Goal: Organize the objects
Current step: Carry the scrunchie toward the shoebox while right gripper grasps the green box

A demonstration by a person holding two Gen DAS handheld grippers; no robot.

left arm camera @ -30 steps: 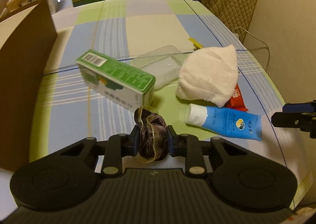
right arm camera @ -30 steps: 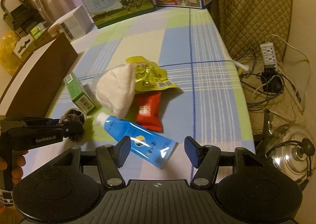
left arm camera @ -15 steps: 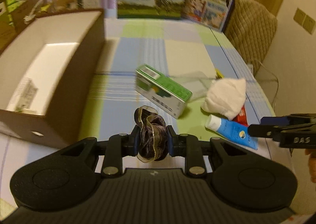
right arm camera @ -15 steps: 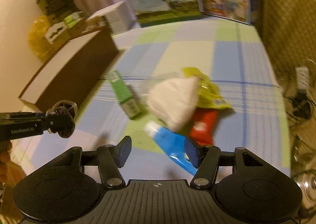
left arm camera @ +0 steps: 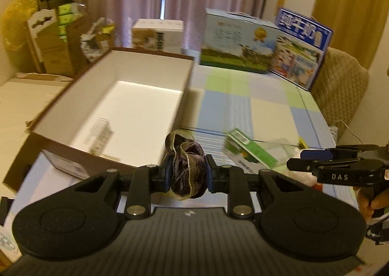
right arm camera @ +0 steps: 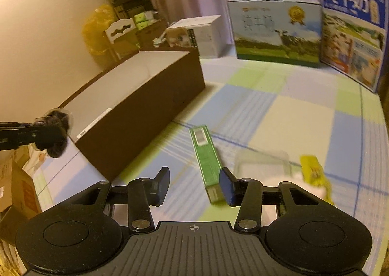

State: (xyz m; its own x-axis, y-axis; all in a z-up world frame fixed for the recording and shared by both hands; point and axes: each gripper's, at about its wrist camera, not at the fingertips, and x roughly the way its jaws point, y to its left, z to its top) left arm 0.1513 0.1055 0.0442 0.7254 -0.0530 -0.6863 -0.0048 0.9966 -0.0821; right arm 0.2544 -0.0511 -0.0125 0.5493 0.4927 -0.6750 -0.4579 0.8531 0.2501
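Note:
My left gripper [left arm camera: 186,173] is shut on a dark ruffled scrunchie [left arm camera: 184,154] and is held up beside the near right corner of the open brown box [left arm camera: 150,53]. A small carton [left arm camera: 101,134] lies on the box's white floor. In the right wrist view the left gripper [right arm camera: 48,134] carries the scrunchie [right arm camera: 57,130] at the far left. My right gripper [right arm camera: 194,186] hovers over the green box [right arm camera: 206,161] on the checked tablecloth. Its jaws are closing with the box's near end showing between them, and the pads are not pressing on it. The right gripper [left arm camera: 306,159] also shows at the right edge of the left wrist view.
A clear plastic tub [right arm camera: 262,164], a yellow packet [right arm camera: 313,171] and a white cloth [right arm camera: 308,190] lie right of the green box. Two milk cartons [left arm camera: 238,42] [left arm camera: 301,47] and a white box [left arm camera: 158,35] stand at the table's back. A quilted chair [left arm camera: 340,86] stands to the right.
My left gripper rose and swung left with the scrunchie, bringing the box's inside into view. My right gripper swung left from the blue tube to the green box, and its jaws narrowed.

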